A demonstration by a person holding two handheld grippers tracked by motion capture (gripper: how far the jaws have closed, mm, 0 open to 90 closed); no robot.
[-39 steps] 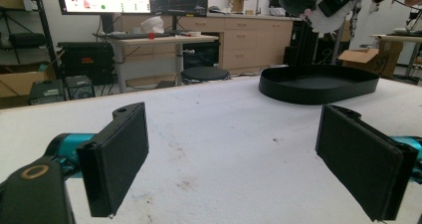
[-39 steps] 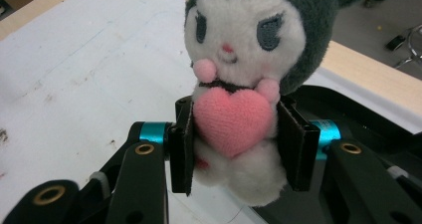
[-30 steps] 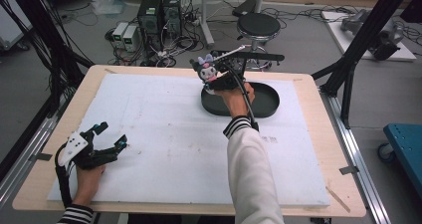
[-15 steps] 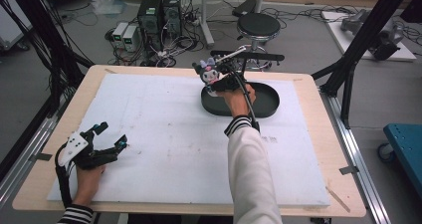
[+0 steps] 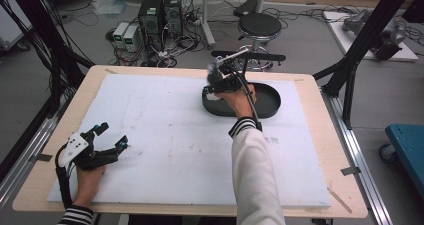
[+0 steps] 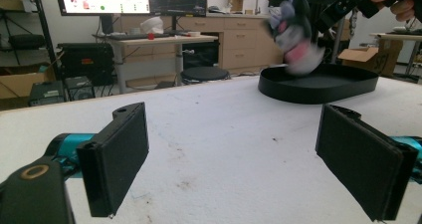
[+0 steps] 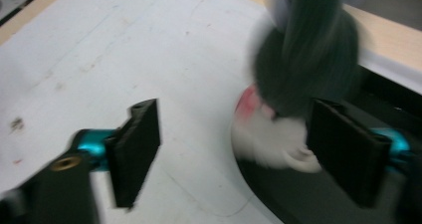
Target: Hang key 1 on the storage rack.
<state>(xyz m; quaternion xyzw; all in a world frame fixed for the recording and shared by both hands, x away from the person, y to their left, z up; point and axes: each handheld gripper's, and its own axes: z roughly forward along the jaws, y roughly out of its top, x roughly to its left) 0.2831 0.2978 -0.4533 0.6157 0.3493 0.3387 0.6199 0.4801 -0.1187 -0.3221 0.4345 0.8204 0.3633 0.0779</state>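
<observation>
Right gripper (image 7: pixel 234 154): jaws just opened wide, blurred plush toy (image 7: pixel 298 69) between them, above black oval tray (image 5: pixel 267 105), far right. Left gripper (image 6: pixel 234 154): wide, empty, near left.

Right gripper (image 7: pixel 234 154) with its two black jaws standing wide apart, having just been opening. A blurred soft toy (image 7: pixel 293 84), dark green above and white with a pink patch below, lay between them against the right jaw, over the near rim of the black tray (image 7: pixel 298 199). White mat (image 7: pixel 124 50) at left.
</observation>
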